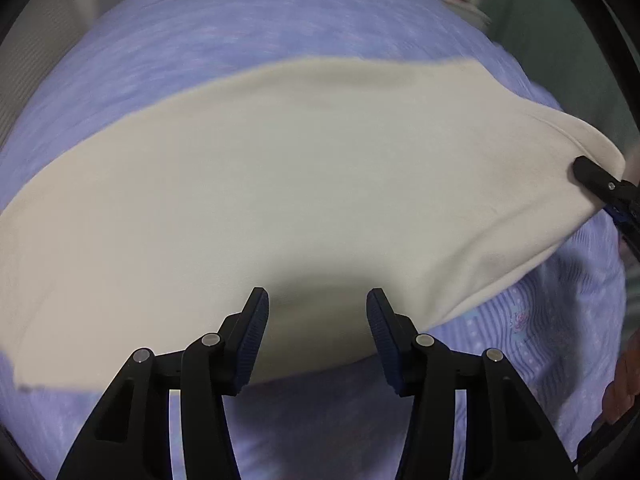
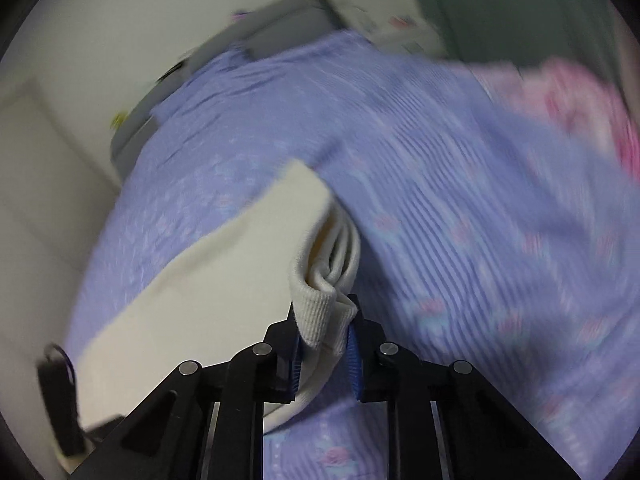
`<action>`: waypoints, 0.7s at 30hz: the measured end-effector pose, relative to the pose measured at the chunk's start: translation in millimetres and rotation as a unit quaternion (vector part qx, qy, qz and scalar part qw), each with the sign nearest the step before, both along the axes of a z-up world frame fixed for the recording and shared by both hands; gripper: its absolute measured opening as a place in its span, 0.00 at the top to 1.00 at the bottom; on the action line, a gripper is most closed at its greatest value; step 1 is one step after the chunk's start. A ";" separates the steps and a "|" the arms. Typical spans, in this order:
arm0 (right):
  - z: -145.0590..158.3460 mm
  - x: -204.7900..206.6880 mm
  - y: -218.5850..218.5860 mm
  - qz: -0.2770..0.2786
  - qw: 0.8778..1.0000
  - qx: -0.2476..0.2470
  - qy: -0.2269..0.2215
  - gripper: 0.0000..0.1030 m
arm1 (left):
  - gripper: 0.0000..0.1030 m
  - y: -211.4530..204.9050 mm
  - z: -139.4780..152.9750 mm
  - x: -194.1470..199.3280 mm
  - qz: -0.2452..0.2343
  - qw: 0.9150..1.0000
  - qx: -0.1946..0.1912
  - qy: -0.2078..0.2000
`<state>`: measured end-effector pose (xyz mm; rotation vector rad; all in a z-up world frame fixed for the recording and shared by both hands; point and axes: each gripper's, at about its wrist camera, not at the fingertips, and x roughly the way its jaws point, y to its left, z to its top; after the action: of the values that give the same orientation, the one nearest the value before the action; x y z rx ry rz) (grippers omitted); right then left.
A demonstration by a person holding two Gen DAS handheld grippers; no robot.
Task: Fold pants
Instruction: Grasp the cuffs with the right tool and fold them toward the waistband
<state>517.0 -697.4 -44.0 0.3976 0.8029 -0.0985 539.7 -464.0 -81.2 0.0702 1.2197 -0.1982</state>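
where the cream pants lie, they stretch as 1 long band across a lilac patterned bedcover, with the far left end cut off by the lens edge. left gripper: jaws apart, hanging over the near edge of the pants, pads clear of the cloth. right gripper: jaws clamped on the ribbed cuff end of the pants, which bunches in folds between the blue pads. from the left wrist view only 1 black finger of this gripper shows, at the right rim, with the fabric corner raised off the bedcover. motion blur smears the right wrist view: a grey object at the top and a pink cloth at the right cannot be identified. a hand is partly visible at the right rim.
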 end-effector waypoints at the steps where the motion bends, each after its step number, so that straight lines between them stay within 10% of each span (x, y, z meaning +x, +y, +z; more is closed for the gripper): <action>1: 12.7 5.3 14.8 0.021 1.000 -0.023 -0.001 0.81 | 0.51 15.3 9.3 -1.7 0.012 1.000 -0.006 -0.002; 11: 78.9 28.4 209.9 0.223 0.962 -0.156 -0.036 0.81 | 0.51 222.1 77.1 -49.6 0.163 0.985 -0.020 -0.048; 21: 18.0 13.3 426.2 0.392 0.898 -0.201 0.024 0.82 | 0.50 363.5 53.4 -107.0 0.224 0.974 -0.029 -0.008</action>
<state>530.3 -271.1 -25.9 -0.3388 0.9147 0.4782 432.7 -100.5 -27.8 -0.2531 1.1819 0.1621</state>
